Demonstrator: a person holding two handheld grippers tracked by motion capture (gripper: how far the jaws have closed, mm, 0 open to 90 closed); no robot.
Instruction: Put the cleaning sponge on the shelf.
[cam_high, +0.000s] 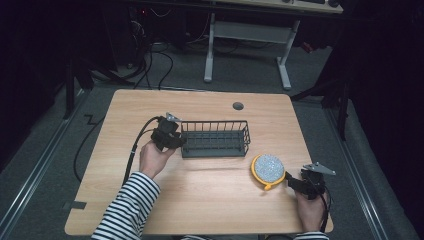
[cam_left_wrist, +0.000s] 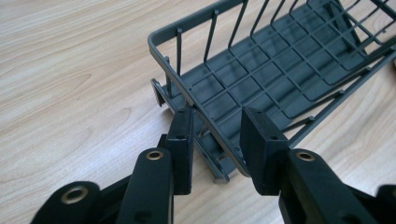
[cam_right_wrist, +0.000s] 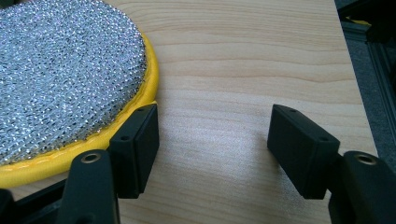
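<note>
A dark grey wire basket (cam_high: 215, 139) stands at the middle of the wooden table (cam_high: 210, 205). My left gripper (cam_high: 180, 141) is at its left end. In the left gripper view the jaws (cam_left_wrist: 215, 140) stand open astride the basket's end rim (cam_left_wrist: 187, 95), one jaw outside and one inside. A round scrubber (cam_high: 268, 168) with a silver mesh face and a yellow rim lies to the basket's right front. My right gripper (cam_high: 291, 179) is just right of it. It stands open (cam_right_wrist: 212, 140) over bare wood, its left fingertip (cam_right_wrist: 137, 144) against the scrubber's yellow edge (cam_right_wrist: 56, 161).
A round cable hole (cam_high: 238, 106) sits near the table's far edge. The left gripper's cable (cam_high: 134, 147) trails off toward the left. The table's right edge (cam_right_wrist: 355, 84) runs close by the right gripper. A white desk frame (cam_high: 247, 35) stands on the floor beyond.
</note>
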